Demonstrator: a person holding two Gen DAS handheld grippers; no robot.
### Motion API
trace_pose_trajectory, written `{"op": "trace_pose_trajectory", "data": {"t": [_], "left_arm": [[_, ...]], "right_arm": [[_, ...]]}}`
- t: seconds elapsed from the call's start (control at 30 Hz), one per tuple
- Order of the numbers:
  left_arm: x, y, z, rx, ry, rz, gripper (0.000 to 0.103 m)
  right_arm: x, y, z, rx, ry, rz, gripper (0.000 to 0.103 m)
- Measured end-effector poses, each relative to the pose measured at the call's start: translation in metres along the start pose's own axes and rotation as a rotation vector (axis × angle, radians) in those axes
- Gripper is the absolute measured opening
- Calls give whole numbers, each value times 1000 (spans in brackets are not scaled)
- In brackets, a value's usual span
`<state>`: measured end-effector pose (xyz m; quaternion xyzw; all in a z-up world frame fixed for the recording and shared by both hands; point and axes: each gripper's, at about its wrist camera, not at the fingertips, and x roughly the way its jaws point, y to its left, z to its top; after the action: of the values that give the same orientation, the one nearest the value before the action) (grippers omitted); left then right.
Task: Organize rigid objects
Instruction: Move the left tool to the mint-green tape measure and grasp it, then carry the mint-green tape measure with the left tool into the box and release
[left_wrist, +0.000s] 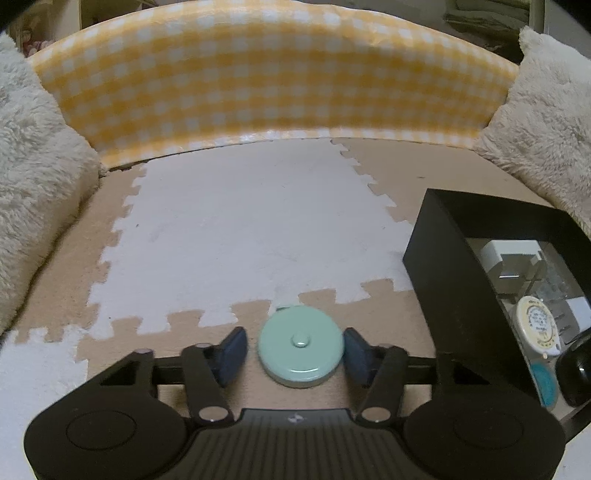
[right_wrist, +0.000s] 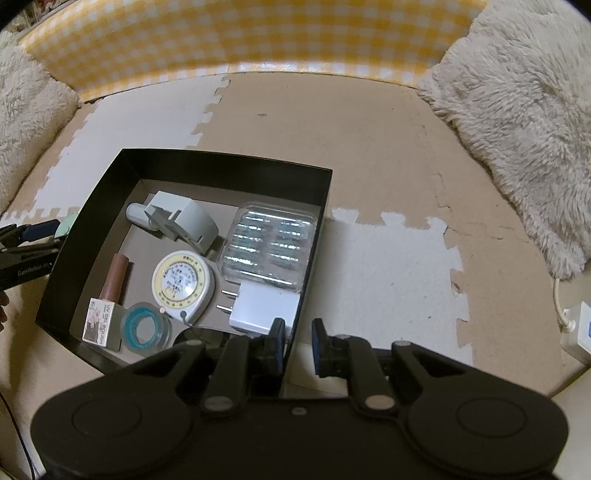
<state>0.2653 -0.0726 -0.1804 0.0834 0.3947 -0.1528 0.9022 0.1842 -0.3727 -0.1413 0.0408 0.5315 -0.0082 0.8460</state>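
Nearest the left wrist camera, the left hand-held gripper straddles a mint-green round tape measure lying on the foam floor mat; its right pad touches the disc, the left pad stands just apart. Only the right wrist view shows the black box fully, holding a white charger and a clear case. The right hand-held gripper straddles the box's near wall, jaws narrow, contact unclear.

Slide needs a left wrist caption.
Left gripper brackets a mint disc on foam mat beside black box.
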Motion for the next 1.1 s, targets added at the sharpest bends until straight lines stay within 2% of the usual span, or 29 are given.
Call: {"op": "trace_pose_trajectory", "data": {"t": [0.1, 0.3, 0.53, 0.8, 1.1], "left_arm": [[-1, 0, 0, 5, -1, -4, 50], [-5, 1, 2, -15, -16, -14, 50], [-30, -3, 15, -78, -90, -63, 50], [-64, -30, 30, -31, -172, -144, 50], [-72, -67, 30, 92, -124, -239, 50]], "right_arm": [[-1, -1, 1, 8, -7, -8, 18], [-4, -2, 1, 33, -9, 28, 8], [-6, -7, 1, 90, -15, 44, 7], [-6, -13, 1, 165, -12, 63, 6], [-7, -11, 0, 154, -14, 53, 6]]}}
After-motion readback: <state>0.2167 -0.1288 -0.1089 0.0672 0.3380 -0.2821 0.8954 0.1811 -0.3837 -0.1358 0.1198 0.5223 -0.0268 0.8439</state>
